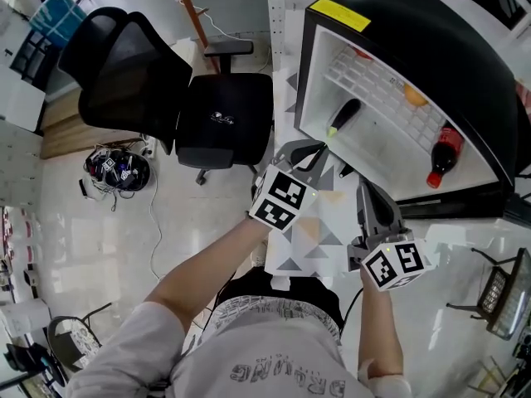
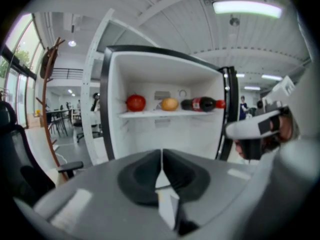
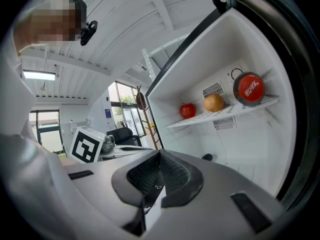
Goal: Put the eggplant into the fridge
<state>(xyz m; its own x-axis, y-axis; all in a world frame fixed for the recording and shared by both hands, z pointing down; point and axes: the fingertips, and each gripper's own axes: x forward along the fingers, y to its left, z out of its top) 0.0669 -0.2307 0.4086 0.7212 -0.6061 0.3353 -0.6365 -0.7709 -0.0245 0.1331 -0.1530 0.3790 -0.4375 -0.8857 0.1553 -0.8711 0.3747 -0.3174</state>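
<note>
The eggplant (image 1: 344, 116), dark with a green stem, lies on the floor of the open white fridge (image 1: 390, 143). My left gripper (image 1: 318, 150) hangs just outside the fridge opening, short of the eggplant. In the left gripper view, the left gripper (image 2: 161, 156) has its pads together and nothing between them. My right gripper (image 1: 370, 196) is beside it on the right, a little further from the opening. Its pads also meet in the right gripper view, where the right gripper (image 3: 160, 159) is empty.
The fridge's wire shelf (image 2: 170, 113) holds a red fruit (image 2: 135, 102), an orange fruit (image 2: 169, 104) and a cola bottle (image 2: 202, 104). A black office chair (image 1: 224, 118) stands left of the fridge, with a mesh chair (image 1: 124, 65) behind it. Cables and a helmet (image 1: 120, 171) lie on the floor.
</note>
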